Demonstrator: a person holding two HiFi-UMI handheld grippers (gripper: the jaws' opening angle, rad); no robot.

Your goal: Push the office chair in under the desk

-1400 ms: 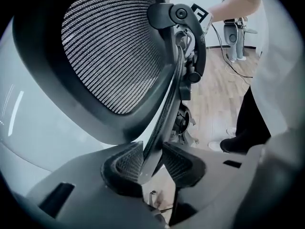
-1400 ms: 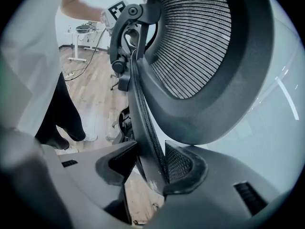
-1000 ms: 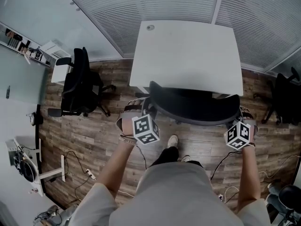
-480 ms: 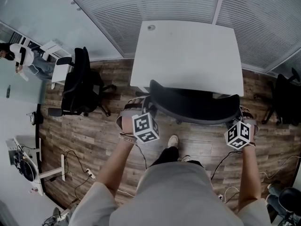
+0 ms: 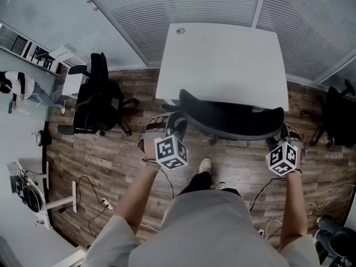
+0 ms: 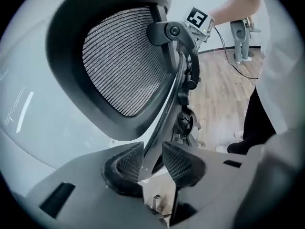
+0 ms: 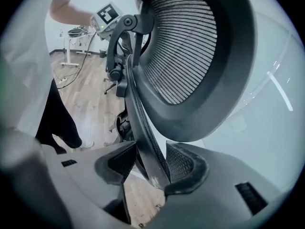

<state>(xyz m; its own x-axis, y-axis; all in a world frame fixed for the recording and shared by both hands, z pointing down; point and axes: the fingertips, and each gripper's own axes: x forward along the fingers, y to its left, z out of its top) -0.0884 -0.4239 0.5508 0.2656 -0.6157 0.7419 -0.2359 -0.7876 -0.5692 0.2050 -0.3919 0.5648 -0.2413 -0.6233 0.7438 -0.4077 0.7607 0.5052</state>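
On the head view the office chair sits at 12 o'clock from the person. Its curved backrest lies along the near edge of the white tabletop, and the seat is out of sight beneath. That view gives me only the marker cubes at the backrest's two ends; the grip itself shows only in the gripper views.

The left tongs are clamped on the backrest's rim, with both mesh pads against it. The right tongs have just been opening. The rim runs between their pads, against the one at 3 o'clock, and the other pad looks just clear of it. These two views also show me the mesh back and the rear bracket, which the head view hides.

A second black chair stands at 9 o'clock and a third chair at 3 o'clock. Cables lie on the wooden floor at 8 o'clock. Blinds hang beyond the tabletop. The person's shoe is just behind the chair.
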